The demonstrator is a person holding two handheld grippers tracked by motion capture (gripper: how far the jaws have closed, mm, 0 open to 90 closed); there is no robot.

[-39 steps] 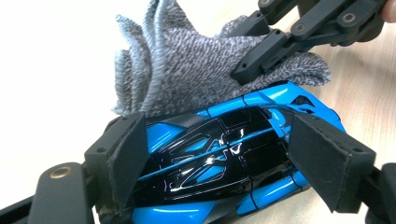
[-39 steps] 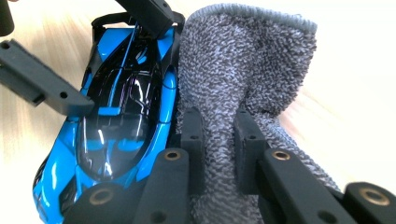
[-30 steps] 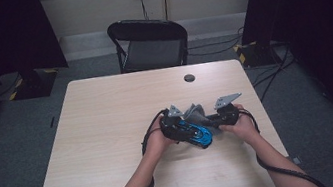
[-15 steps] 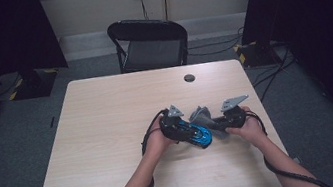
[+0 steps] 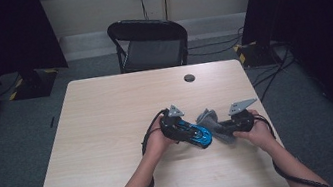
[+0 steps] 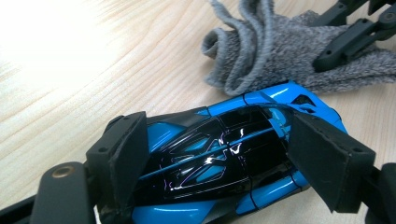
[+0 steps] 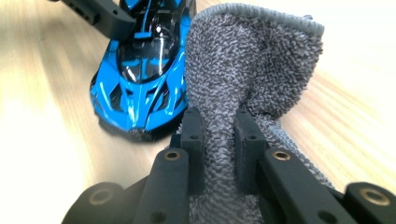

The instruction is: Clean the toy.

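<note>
Ahead of the left gripper (image 5: 192, 132) the way is blocked at once: the blue toy car (image 6: 224, 158) fills the gap between its jaws, and just beyond the car's nose lies the grey cloth (image 6: 280, 56), bunched and pinched by the right gripper (image 5: 220, 128). To the right gripper's own left the car (image 7: 144, 70) stands close against the cloth (image 7: 252, 60). Behind the left gripper and off to its outer side, bare table (image 5: 107, 113) lies open. Beyond both, a small dark round thing (image 5: 189, 77) sits near the far edge.

Both forearms reach in over the table's near edge; the left gripper (image 5: 196, 134) is clamped shut, the right gripper (image 5: 218, 131) pinched tight, tips nearly meeting.
</note>
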